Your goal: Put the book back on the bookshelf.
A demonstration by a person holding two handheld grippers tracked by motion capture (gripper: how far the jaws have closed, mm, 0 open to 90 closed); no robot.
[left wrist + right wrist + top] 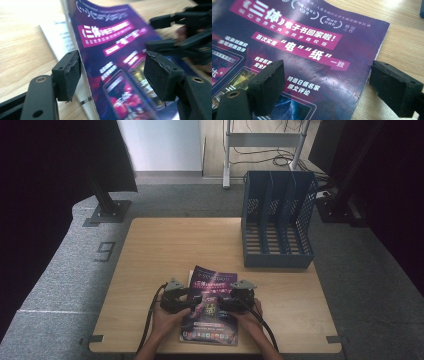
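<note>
A magazine with a purple cover (212, 280) lies on the wooden table (160, 250) near its front edge. My left gripper (191, 304) sits at the magazine's left side. In the left gripper view its jaws (112, 72) stand open astride the stapled left edge of the magazine (112, 50), the left pad (71, 75) close beside that edge. My right gripper (226, 304) is at the magazine's right side. Its jaws (327, 82) are open over the cover (312, 50), one pad above the print and the other past the right edge. The right gripper (180, 32) also appears across the cover.
A blue slotted file rack (277, 220) stands at the table's back right corner. White printed sheets (58, 37) peek out under the magazine's left edge. Black stand bases (107, 212) rest on the grey floor behind the table.
</note>
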